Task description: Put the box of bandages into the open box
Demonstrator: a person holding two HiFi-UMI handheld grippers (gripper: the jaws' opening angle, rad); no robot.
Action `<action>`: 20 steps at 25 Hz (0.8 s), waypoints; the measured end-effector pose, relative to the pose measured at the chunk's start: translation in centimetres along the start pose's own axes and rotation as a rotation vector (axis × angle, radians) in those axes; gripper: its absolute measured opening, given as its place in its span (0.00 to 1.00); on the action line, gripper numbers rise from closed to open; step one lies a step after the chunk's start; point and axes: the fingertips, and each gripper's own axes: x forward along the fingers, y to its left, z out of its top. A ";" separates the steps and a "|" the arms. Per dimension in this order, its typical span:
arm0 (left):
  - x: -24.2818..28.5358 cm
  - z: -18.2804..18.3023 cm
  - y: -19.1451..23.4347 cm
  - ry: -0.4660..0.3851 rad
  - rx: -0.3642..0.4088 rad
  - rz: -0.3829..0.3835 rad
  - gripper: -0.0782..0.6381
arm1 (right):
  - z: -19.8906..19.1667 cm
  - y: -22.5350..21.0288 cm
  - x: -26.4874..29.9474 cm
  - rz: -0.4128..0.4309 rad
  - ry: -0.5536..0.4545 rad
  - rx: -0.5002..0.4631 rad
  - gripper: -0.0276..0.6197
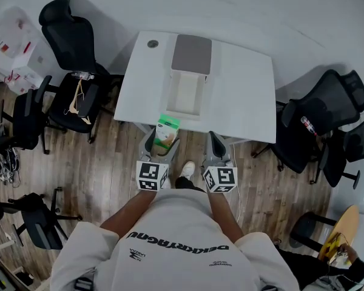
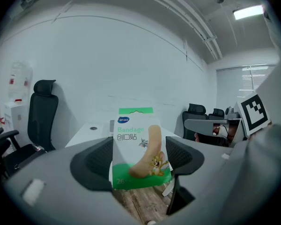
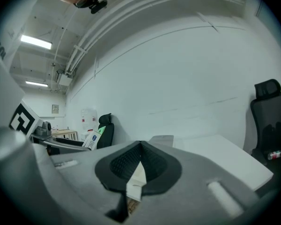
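Left gripper [image 1: 161, 144]: jaws clamped on the box of bandages [image 2: 138, 146], one pad against each broad side, the green-and-white carton upright with its printed face toward the gripper's own camera and its green tab uppermost. Position: off the table [image 1: 242, 102], just short of its near edge, over wooden floor. Right gripper [image 1: 217, 143]: jaws together, nothing between them, level with the left one and also short of the near edge. Target: open box [image 1: 187, 93], a pale tray resting on the table, set back a little from the near edge, with a grey lid [image 1: 192, 54] at its far end. Bearing: the tray lies ahead of the left gripper and a little toward the right gripper's side; its long axis runs from the table's near edge toward the far edge, so its short near wall is the first one the carton would have to cross. Nearer hand: judged the left, by a small margin, and it is the loaded one. Obscured: in the left gripper view the carton covers the tray entirely, leaving only the table's left part and a small round fitting [image 1: 153, 43] near the far left corner; from the head view the tray's depth and whether the lid is hinged cannot be told; the carton's lower half is hidden between the jaws.
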 end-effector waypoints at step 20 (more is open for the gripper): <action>7.7 0.8 -1.4 0.034 -0.033 0.082 0.62 | -0.2 -6.9 4.0 0.065 0.020 0.033 0.04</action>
